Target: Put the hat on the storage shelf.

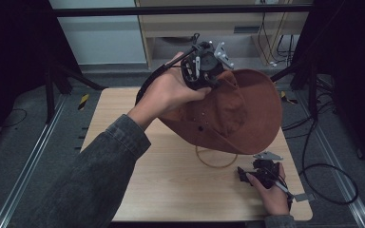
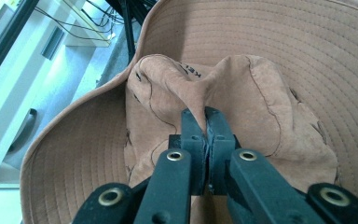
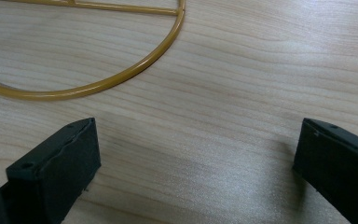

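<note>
High view first, biggest stuff down to smallest. Wooden table (image 1: 171,180) takes up the middle, and hanging over its far half is the brown wide-brim hat (image 1: 240,111), tilted up on edge and off the tabletop as far as I can tell. Under it sits a gold wire ring (image 1: 216,161) lying flat on the wood — looks like the base of a hat stand, though the upright part is hidden behind the brim, so I can't say if the hat touches it.

Left gripper (image 1: 204,71) is up at the top of the hat, jaws clamped tight on a pinch of crown fabric. The left gripper view makes it obvious: a fold of the crown (image 2: 205,93) is squeezed between the two black pads with basically no gap.

Right gripper (image 1: 261,173) rests low on the table near the front right corner, jaws spread wide with nothing between them. In the right gripper view it's just bare wood and the ring (image 3: 98,81) curving past ahead of it.

My take on doing this bit well — the pinch is small and the hat is floppy, so it'll swing. I'd move slowly, keep the crown centred over the ring, and bring the free gripper to the brim to steady it before lowering. Don't let go until the weight is clearly resting on something.
</note>
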